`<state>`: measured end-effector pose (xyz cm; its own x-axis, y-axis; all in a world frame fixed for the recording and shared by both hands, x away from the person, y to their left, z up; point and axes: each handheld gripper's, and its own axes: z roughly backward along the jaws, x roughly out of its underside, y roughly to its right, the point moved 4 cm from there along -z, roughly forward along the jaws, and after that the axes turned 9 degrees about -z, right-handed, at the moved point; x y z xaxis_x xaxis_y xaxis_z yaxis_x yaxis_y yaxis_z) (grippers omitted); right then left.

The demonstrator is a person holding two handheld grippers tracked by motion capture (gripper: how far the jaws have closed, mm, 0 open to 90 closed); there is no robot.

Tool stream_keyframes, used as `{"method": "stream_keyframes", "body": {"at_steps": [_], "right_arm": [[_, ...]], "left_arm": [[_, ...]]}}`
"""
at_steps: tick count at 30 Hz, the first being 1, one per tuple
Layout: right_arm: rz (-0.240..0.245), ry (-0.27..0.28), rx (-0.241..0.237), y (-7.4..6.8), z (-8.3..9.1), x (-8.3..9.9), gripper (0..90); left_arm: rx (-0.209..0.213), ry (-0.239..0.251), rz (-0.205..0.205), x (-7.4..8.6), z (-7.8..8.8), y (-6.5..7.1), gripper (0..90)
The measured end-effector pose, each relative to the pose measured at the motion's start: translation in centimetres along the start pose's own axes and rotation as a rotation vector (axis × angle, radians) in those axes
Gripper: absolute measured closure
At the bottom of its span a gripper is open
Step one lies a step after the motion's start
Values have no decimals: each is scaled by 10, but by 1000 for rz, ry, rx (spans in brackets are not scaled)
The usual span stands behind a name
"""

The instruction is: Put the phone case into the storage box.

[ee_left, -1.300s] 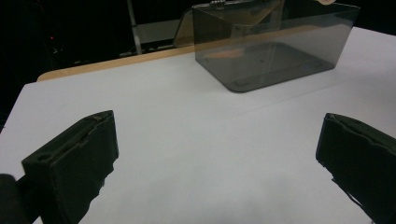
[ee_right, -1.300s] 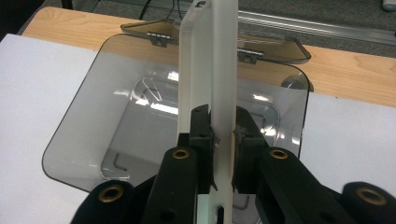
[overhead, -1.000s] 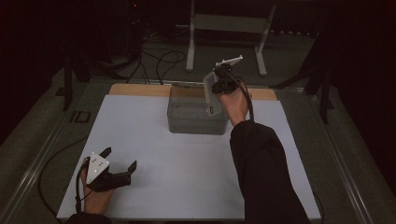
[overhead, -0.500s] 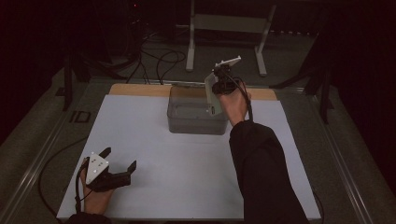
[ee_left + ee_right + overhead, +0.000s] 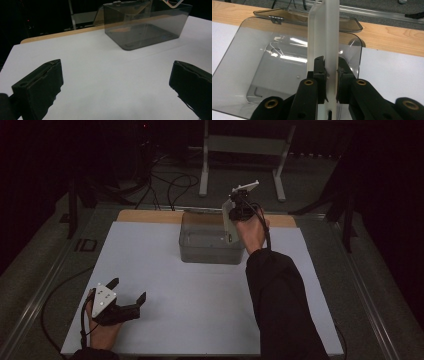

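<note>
Right gripper (image 5: 231, 222) up at the far side of the table, above the near right corner of the clear plastic box (image 5: 210, 245), jaws clamped on a white flat plate (image 5: 323, 50); in the right gripper view (image 5: 330, 85) both black pads pressed against the plate's two faces, plate standing on edge and rising straight up between them over the open box. Box smoke-tinted and see-through, lid (image 5: 312, 17) folded back on its hinge behind it, resting toward the wooden strip (image 5: 150, 216) along the table's far edge; a small dark bent piece, too small to make out, lying on the box floor (image 5: 258, 93). Box sitting on the white sheet (image 5: 200, 310) near its far edge, a little right of centre. Left gripper (image 5: 127, 301) down at the near left corner of the sheet, well apart from the box, held low in the left hand (image 5: 102, 332), jaws spread wide with nothing between; in the left gripper view (image 5: 117, 82) just bare white sheet between the two black pads, box (image 5: 147, 27) farther off at upper right. Dark sleeve (image 5: 282, 305) of the right arm stretched along the right side of the sheet
</note>
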<state>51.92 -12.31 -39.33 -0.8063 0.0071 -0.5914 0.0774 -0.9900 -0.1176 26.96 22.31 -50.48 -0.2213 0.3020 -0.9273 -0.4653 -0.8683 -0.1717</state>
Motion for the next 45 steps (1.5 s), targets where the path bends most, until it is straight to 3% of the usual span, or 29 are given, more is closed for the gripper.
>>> {"method": "stream_keyframes", "body": {"at_steps": [45], "right_arm": [[-48, -49, 69, 24, -24, 3, 816]], "left_arm": [[-2, 2, 1, 0, 1, 0, 1]]}}
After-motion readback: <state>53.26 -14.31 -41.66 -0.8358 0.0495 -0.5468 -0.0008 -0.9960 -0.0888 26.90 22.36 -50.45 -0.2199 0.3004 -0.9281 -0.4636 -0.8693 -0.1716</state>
